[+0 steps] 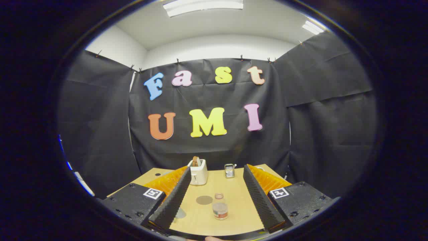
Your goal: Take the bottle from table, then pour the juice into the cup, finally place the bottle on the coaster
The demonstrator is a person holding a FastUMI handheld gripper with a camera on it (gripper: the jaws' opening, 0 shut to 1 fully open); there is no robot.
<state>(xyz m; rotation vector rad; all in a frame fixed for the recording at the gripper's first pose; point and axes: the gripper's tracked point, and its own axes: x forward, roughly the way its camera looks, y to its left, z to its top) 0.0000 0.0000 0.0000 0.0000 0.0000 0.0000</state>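
Note:
A small clear bottle [219, 207] with reddish juice and a label stands upright on the wooden table [234, 190], low between my fingers and nearer the right one. A flat grey round coaster [204, 200] lies just left of the bottle. Beyond them, near the table's far edge, stands a small shiny cup-like container [229, 170]. My gripper [217, 168] hangs above the table, open wide, with nothing held between its fingers. The bottle touches neither finger.
A white toaster [198, 172] with a slice in it stands at the far left, beside the left fingertip. A second grey round patch [180, 213] peeks out from behind the left finger. A pale object [259, 167] shows past the right finger. Black cloth walls close the booth.

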